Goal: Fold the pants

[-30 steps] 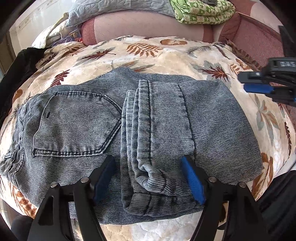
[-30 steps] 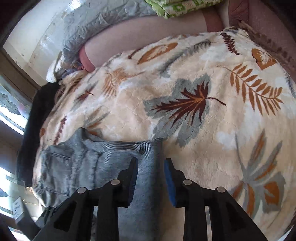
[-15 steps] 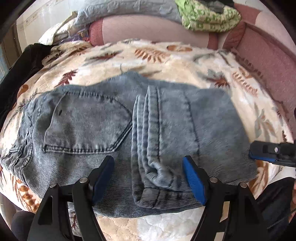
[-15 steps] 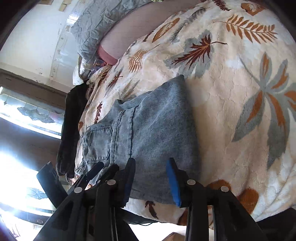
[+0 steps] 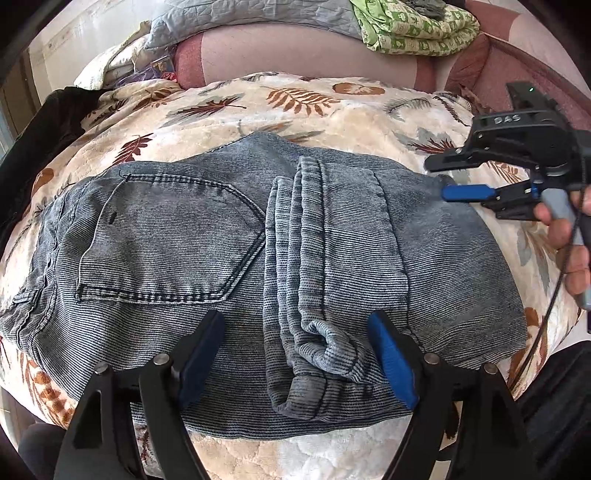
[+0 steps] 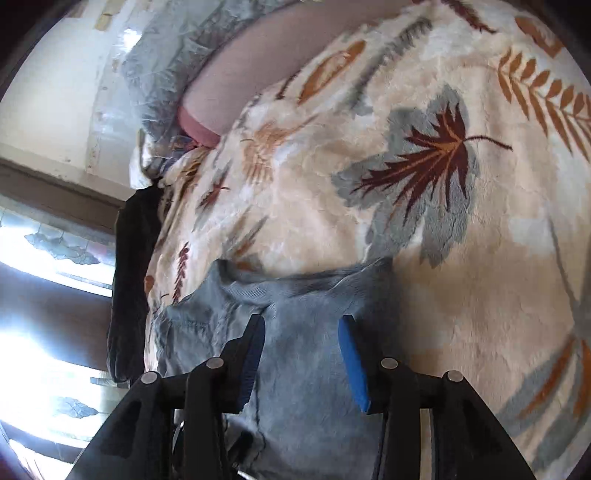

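Grey-blue jeans (image 5: 236, 251) lie folded on a leaf-patterned blanket (image 5: 303, 107), back pocket up on the left, leg hems bunched across the middle. My left gripper (image 5: 295, 354) is open and empty, hovering over the near edge with the bunched hems between its jaws. My right gripper (image 5: 439, 177) shows in the left wrist view at the jeans' far right corner, jaws apart. In the right wrist view the right gripper (image 6: 301, 358) is open just over the jeans' edge (image 6: 306, 295), holding nothing.
A pink headboard cushion (image 5: 295, 55) with a grey quilt (image 5: 236, 18) and a green patterned blanket (image 5: 413, 29) lies behind the bed. A black garment (image 5: 33, 140) hangs at the left edge. A bright window (image 6: 44, 266) shows in the right wrist view.
The right gripper swung from the near right side back up to the jeans' far right corner and opened wider. The left gripper stayed over the near edge, open.
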The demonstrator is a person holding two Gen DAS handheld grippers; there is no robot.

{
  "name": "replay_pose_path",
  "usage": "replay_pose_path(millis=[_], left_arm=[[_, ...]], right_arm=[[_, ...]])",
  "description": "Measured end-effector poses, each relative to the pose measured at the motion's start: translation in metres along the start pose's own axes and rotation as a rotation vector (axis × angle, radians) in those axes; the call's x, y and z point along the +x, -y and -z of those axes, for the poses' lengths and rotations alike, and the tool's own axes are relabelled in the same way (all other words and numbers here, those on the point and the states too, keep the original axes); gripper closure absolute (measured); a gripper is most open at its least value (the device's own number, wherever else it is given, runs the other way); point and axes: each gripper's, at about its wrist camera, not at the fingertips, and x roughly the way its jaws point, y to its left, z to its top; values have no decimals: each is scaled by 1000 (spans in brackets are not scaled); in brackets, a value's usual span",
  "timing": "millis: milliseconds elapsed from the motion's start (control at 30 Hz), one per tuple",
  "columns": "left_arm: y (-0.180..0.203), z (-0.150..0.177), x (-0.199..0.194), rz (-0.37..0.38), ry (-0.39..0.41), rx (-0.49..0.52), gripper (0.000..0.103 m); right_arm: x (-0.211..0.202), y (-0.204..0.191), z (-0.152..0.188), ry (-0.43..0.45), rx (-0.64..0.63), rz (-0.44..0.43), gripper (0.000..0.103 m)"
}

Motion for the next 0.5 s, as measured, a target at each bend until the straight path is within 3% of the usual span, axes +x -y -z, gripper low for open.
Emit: replay_pose_path(millis=[100, 233, 367, 500], left_arm=[[0, -1, 1, -1, -4, -6, 21], [1, -1, 2, -6, 0, -6, 20], [2, -1, 2, -6, -2, -7, 20], [3, -1, 2, -10, -5, -6, 19]], right_arm=[[-9, -5, 7, 29, -20, -40, 58], [-39, -12, 52, 32, -82, -80, 57], [-39, 1, 104, -22, -92, -60, 46], [-44, 2, 108, -1, -98, -79, 46]])
